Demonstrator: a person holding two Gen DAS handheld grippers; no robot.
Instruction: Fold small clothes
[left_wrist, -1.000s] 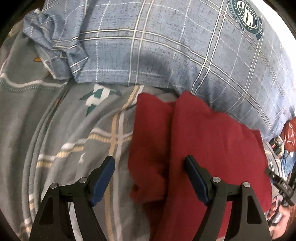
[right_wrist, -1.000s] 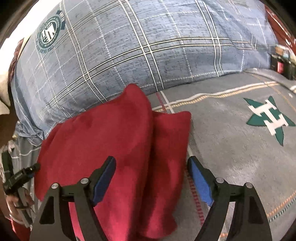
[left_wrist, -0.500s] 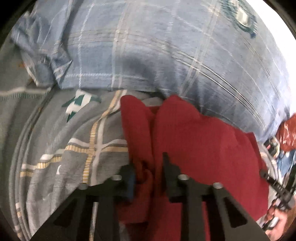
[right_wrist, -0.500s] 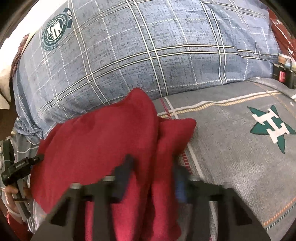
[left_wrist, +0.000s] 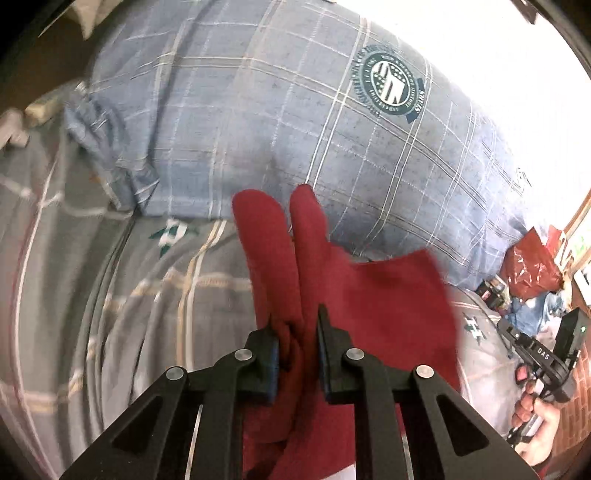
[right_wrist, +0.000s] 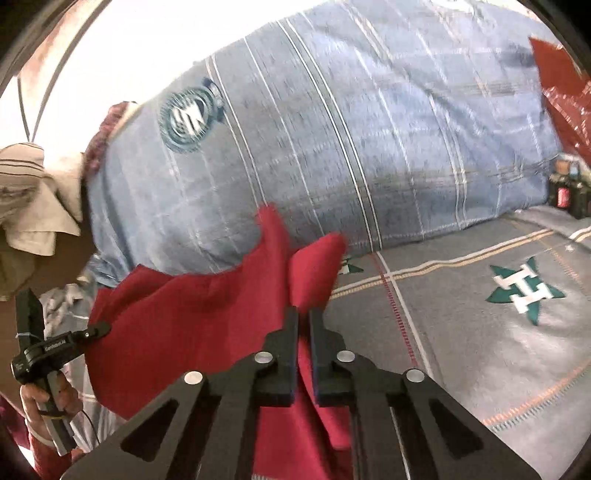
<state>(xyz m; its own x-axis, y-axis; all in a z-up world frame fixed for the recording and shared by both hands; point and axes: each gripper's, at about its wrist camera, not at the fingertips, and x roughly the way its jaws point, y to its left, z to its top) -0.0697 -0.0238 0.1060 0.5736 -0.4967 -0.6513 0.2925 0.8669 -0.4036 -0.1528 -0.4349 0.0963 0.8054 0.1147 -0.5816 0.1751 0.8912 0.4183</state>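
On a bed with a grey plaid sheet, our left view shows a blue checked pillow bearing a round green-and-white crest, its lettering too small for us to read. Our left tongs are clamped on a bunched edge of the red cloth; the other handle reads "DAS".

From the right, the pillow blocks the background. A green star with a white "H" marks the sheet. Our right tongs pinch the red cloth, nearly closed.
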